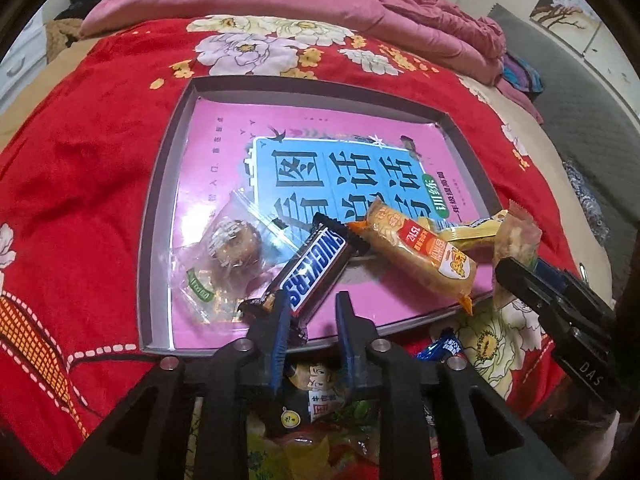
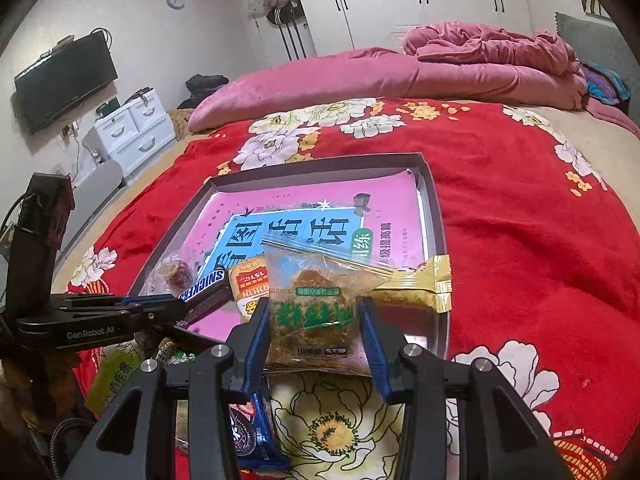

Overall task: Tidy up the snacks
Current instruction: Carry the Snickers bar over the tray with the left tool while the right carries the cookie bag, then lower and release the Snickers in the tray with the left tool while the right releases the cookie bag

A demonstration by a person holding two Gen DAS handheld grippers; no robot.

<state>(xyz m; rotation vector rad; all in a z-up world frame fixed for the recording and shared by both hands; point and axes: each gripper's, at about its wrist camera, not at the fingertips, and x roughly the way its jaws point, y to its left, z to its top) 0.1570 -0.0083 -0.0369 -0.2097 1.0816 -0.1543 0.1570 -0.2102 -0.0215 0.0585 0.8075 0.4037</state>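
We see a shallow tray [image 1: 160,184] on a bed with a red floral blanket [image 1: 80,152]. A pink-and-blue book [image 1: 320,168] lies flat inside it, covering most of the floor.

Left tongs [image 1: 310,312]: narrow gap, blue pads either side of the near end of the Snickers bar [image 1: 316,264]. The left pad sits against the wrapper end; the right pad stands clear of it, so we read no grip. The bar lies diagonally on the book, near the tray's front edge.

Right tongs [image 2: 312,316]: clamped on a clear pouch [image 2: 316,300] with green print and a brown cake inside, pads pressing both sides. The pouch is held upright over the tray's near right corner.

Already in the tray:
- a clear-wrapped round pastry [image 1: 228,248], left of the Snickers bar
- an orange cake pack [image 1: 424,256], right of the bar, its tail poking over the front rim
- a yellow-gold pack [image 1: 472,232] beyond it, against the right wall

Outside the tray, on the blanket in front:
- a blue cookie pack [image 2: 252,428] under the right tongs
- a green pouch [image 2: 116,376] under the left tongs in the right view
- more mixed wrappers [image 1: 320,408] beneath the left tongs, too jumbled to tell apart.
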